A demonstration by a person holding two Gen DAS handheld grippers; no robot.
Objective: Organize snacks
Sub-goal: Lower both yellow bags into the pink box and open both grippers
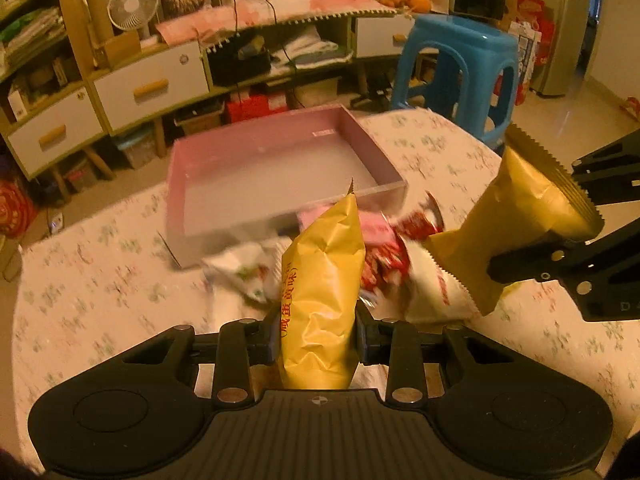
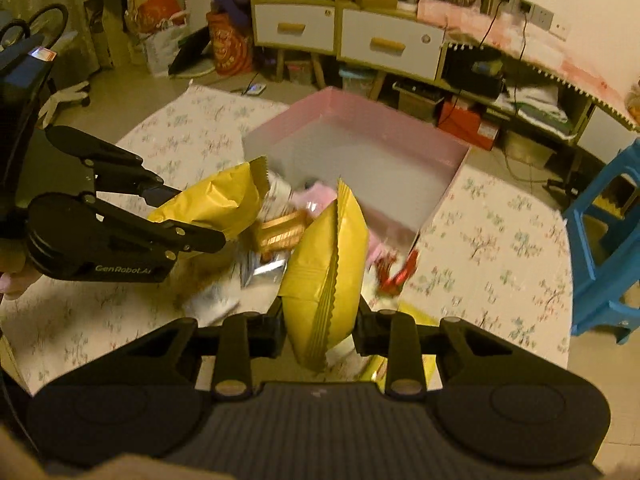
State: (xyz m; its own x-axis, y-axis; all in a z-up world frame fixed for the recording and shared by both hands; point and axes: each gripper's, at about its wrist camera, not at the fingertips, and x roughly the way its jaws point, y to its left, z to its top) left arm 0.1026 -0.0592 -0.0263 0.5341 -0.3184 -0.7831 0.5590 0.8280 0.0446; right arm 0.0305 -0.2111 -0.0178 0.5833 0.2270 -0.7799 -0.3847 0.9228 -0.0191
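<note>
Gripping one yellow snack packet point(image 1: 320, 292) at lower centre, the left gripper point(image 1: 318, 344) has its jaws clenched on it; the right gripper point(image 2: 320, 328) likewise pinches a second yellow packet point(image 2: 324, 276). Both hang clear of the worktop point(image 1: 100, 280), presumably bound for the empty pink box point(image 1: 276, 168) mid-frame, behind the loose snack pile point(image 1: 384, 256).

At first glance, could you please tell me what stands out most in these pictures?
Two yellow packets lifted above the table, one clamped in the left tongs, one in the right tongs. Behind them sits an empty pink box, with a loose snack pile at its near wall.
</note>
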